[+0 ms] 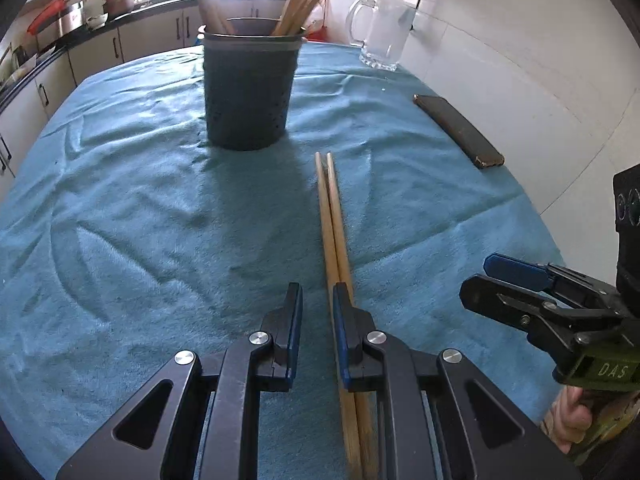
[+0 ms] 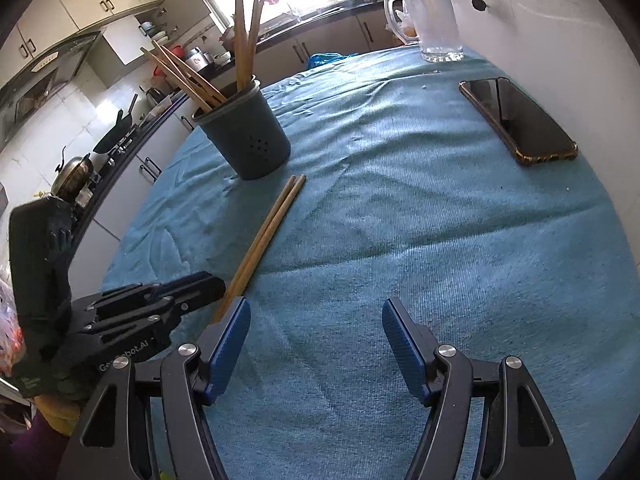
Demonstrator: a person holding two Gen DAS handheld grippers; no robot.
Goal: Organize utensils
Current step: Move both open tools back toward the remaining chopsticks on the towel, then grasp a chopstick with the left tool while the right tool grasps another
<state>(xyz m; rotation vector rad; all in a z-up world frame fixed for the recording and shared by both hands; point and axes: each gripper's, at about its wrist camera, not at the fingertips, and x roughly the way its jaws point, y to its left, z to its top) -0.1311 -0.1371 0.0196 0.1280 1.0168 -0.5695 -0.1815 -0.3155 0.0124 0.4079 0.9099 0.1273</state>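
While the teal cloth fills almost the whole left wrist view, the dark perforated holder stands upright in the upper middle, already bristling with wooden sticks and a thicker wooden handle. To its right at the top sits a clear glass mug, and along the right edge lies a dark phone, both well apart from the action. Now the prize: a pair of wooden chopsticks lying side by side, touching each other, running from just below the holder down the centre of the frame. And the left gripper is right down on them, jaws drawn narrow with bare cloth showing in the slot; the pair passes beneath its right-hand finger, not between the pads, so nothing is pinched yet. Over in the right wrist view, the right gripper stands wide apart and empty above plain cloth at the lower centre. The sticks look light, stiff and smooth, likely to roll or splay apart, and they sit low in a soft pile. A pinch across both together, near the thicker near end, looks the safest hold.
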